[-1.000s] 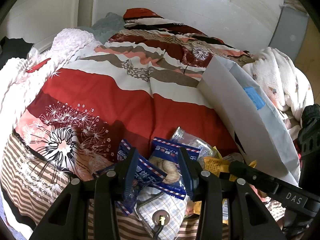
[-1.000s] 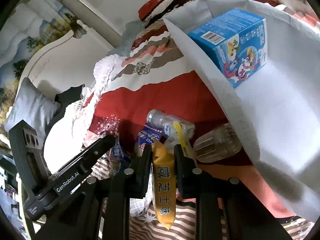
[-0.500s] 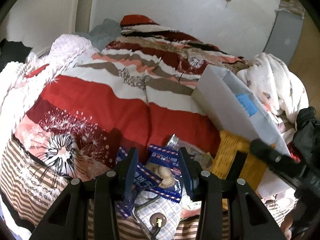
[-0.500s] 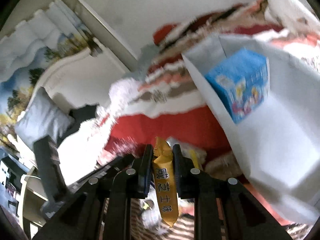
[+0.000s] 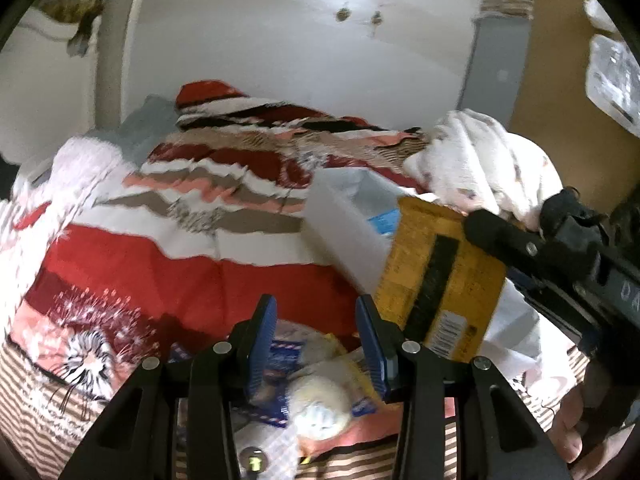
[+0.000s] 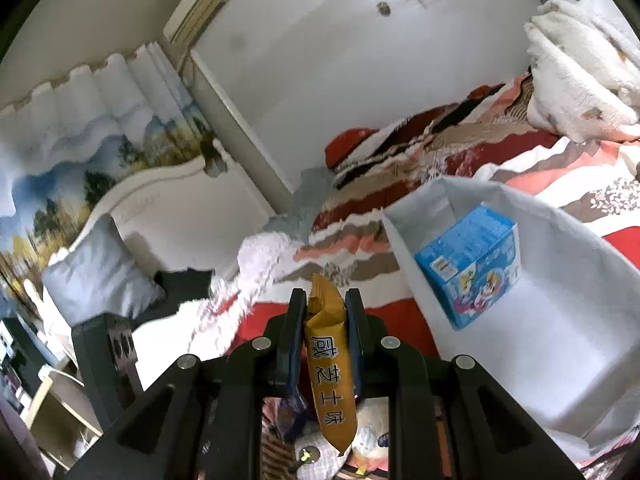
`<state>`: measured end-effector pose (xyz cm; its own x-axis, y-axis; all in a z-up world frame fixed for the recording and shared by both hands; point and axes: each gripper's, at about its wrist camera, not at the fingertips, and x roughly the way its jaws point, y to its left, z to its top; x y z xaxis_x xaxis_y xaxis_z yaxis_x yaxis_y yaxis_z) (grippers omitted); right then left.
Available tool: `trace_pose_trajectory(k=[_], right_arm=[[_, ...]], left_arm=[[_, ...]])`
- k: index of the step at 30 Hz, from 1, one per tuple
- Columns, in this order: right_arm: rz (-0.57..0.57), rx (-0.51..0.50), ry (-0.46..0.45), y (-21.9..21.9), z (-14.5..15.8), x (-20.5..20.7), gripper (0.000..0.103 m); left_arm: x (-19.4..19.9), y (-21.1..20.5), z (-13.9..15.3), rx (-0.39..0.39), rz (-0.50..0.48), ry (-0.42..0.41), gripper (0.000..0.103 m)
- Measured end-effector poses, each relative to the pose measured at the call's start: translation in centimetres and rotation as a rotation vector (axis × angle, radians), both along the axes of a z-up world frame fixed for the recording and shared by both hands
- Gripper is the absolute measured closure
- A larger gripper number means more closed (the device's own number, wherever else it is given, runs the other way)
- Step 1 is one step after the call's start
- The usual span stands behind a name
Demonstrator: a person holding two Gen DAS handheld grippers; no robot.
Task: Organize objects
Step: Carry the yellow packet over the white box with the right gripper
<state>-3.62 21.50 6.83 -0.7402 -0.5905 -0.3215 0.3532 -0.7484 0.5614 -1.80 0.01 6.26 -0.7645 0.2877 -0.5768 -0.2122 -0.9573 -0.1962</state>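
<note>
The right gripper (image 6: 325,294) is shut on a yellow snack packet (image 6: 330,372), which hangs down between its fingers above the bed. In the left wrist view the same yellow packet (image 5: 440,280) sits just in front of the white fabric box (image 5: 344,232). A blue carton (image 6: 472,268) lies inside that white box (image 6: 560,332), to the right of the packet. The left gripper (image 5: 314,304) holds a blue-wrapped biscuit packet (image 5: 280,372) between its blue pads; the picture there is blurred.
A red, white and brown striped quilt (image 5: 160,264) covers the bed. A white fluffy blanket (image 6: 580,72) is heaped behind the box. Loose snacks and a checked pouch (image 5: 256,452) lie under the grippers. A grey pillow (image 6: 92,272) and headboard are at the left.
Both grippers have risen and tipped up, showing more wall. The yellow packet came off the snack pile to the box's rim height. The blue packet stayed between the left fingers.
</note>
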Motion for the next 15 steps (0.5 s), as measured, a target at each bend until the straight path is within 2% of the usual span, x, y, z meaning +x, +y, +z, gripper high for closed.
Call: trace_pose_trajectory(k=[5, 11, 15], right_arm=[[-0.067, 0.001, 0.055, 1.4, 1.3, 1.1, 0.083], [-0.13, -0.049, 0.094, 3.9, 2.3, 2.1, 0.083], [-0.198, -0.077, 0.122, 5.8, 2.9, 3.1, 0.083]], left_arm=[[0.1, 2.0, 0.7, -0.014, -0.058, 0.024, 0.064], [-0.1, 3.4, 2.4, 0.066, -0.137, 0.057, 0.064], [-0.4, 5.1, 3.0, 0.034, -0.155, 0.079, 0.064]])
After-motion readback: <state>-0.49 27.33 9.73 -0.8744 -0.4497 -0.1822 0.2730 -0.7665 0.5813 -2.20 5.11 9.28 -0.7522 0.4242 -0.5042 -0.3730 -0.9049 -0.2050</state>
